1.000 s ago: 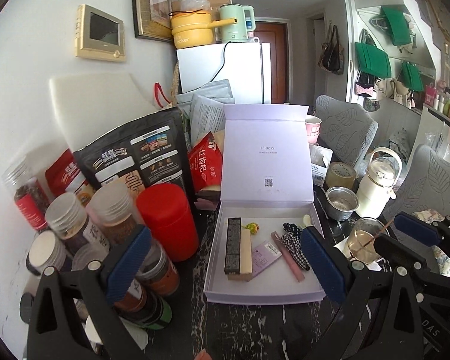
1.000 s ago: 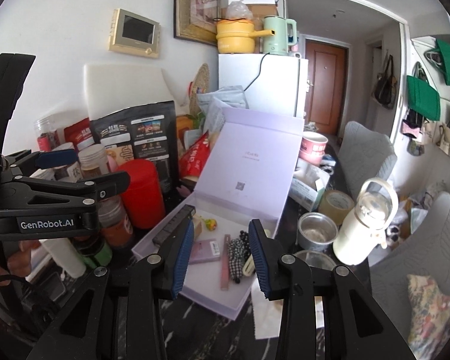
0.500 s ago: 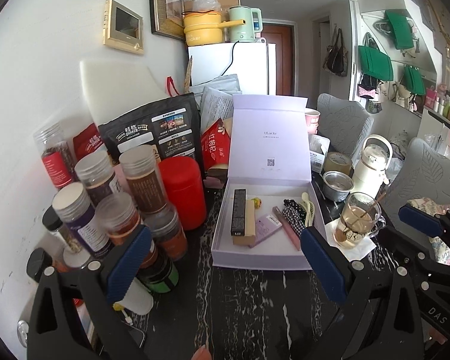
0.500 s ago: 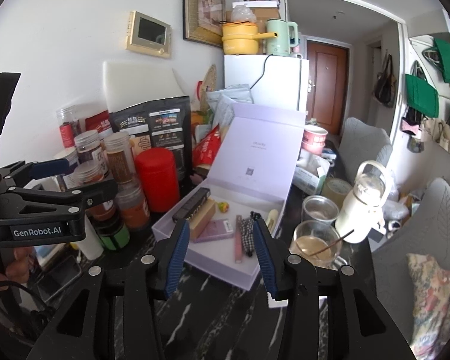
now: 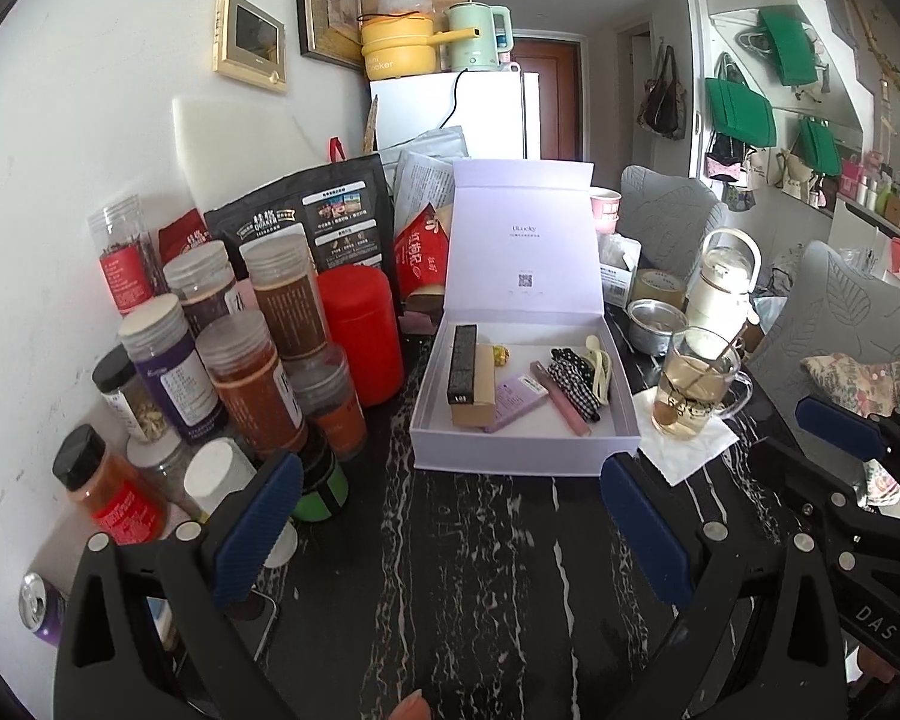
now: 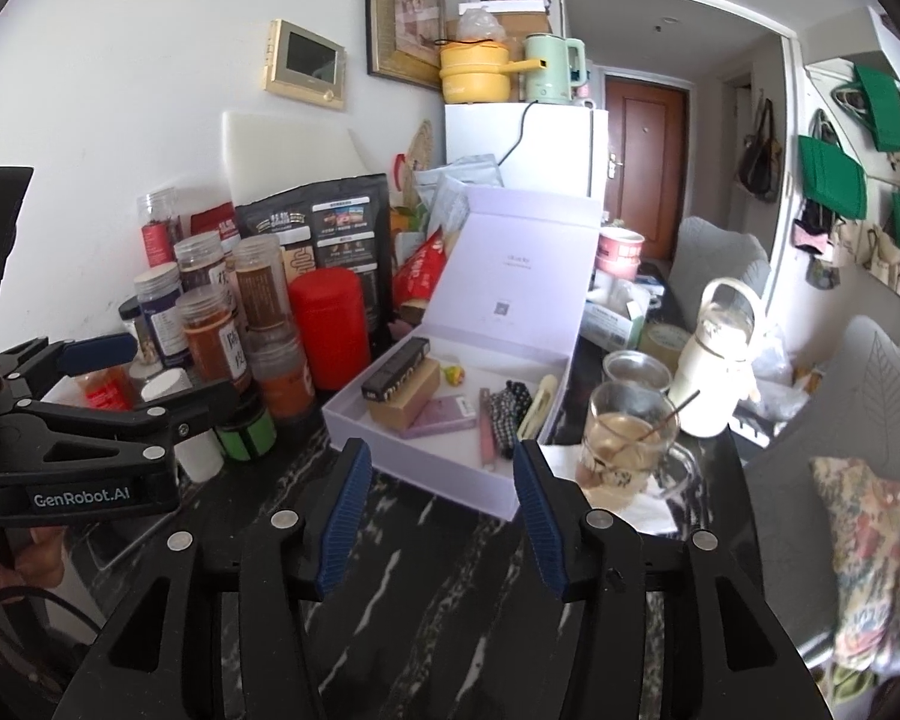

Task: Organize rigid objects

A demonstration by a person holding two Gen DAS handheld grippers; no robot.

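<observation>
Both grippers, left (image 5: pixel 450 525) and right (image 6: pixel 441 519), gape wide, empty, near the lavender box (image 5: pixel 525 441); its stiff, light black case (image 5: pixel 463 363) suits gripping across the long sides.

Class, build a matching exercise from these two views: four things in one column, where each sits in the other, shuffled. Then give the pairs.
1. black rectangular box
2. yellow cooking pot
3. glass mug with a stirrer
4. round red plastic canister

A. on the white fridge
B. on a white paper napkin
C. inside the open lilac gift box
D. left of the gift box, beside the spice jars

Pairs: 1-C, 2-A, 3-B, 4-D
</observation>
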